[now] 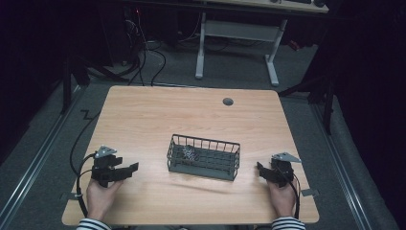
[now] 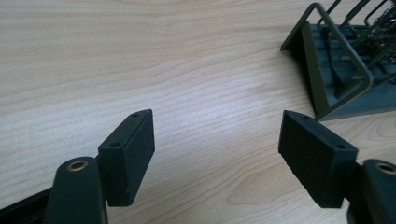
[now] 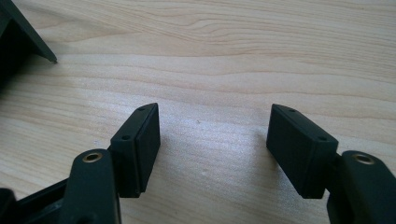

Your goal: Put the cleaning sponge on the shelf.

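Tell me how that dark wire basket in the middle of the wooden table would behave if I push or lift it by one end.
The dark wire basket looks stiff, with thin bars and a solid floor, so probably light. Low and wide, it should slide on the smooth wooden table rather than tip. The shiny metal tangle at its left end may shift if lifted unevenly.

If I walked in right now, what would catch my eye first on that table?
Probably the dark wire basket in the middle of the wooden table, with a small tangle of shiny metal at its left end. Then the two black hand-held tools flanking it: the left gripper and the right gripper, both with jaws apart and nothing between them.
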Demonstrator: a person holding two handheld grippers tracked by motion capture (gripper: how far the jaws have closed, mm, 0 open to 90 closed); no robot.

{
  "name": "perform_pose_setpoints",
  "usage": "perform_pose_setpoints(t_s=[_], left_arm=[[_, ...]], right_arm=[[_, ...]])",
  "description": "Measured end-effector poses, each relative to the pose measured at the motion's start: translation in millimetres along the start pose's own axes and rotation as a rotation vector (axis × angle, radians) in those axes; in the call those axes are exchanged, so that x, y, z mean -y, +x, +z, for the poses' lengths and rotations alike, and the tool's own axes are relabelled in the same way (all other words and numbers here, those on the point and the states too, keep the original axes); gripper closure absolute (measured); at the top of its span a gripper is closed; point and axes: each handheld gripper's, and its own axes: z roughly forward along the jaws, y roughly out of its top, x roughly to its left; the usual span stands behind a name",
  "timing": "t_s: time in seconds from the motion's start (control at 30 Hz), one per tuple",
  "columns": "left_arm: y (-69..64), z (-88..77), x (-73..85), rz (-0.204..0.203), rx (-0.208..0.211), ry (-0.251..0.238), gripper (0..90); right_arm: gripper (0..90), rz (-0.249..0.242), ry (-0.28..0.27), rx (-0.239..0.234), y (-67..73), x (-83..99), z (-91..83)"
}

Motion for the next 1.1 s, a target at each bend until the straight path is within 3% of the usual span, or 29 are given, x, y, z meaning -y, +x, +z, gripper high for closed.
perform_pose_setpoints(t_s=[0.1, 0.4, 0.5, 0.83, 1.1], left_arm=[[-0.9, 4.4, 4.0, 0.024, -0.042, -0.003, 28.3], [1.8, 13.5, 10.6, 0.027, -0.075, -0.004, 28.6], [2.0, 18.4, 14.9, 0.054, -0.129, -0.013, 29.3], [7.7, 33.6, 17.3, 0.068, -0.197, -0.028, 30.0], [6.7, 43.9, 20.0, 0.076, -0.226, -0.033, 29.4]], right_arm=[[35.1, -0.002, -0.001, 0.0, -0.1, 0.0, 0.1], [35.0, -0.002, -0.001, 0.0, -0.1, 0.0, 0.1], [35.0, -0.001, -0.001, 0.0, -0.1, 0.0, 0.1], [35.0, -0.001, -0.001, -0.001, -0.2, 0.0, 0.1], [34.7, -0.002, -0.001, -0.003, -0.4, 0.0, 0.1]])
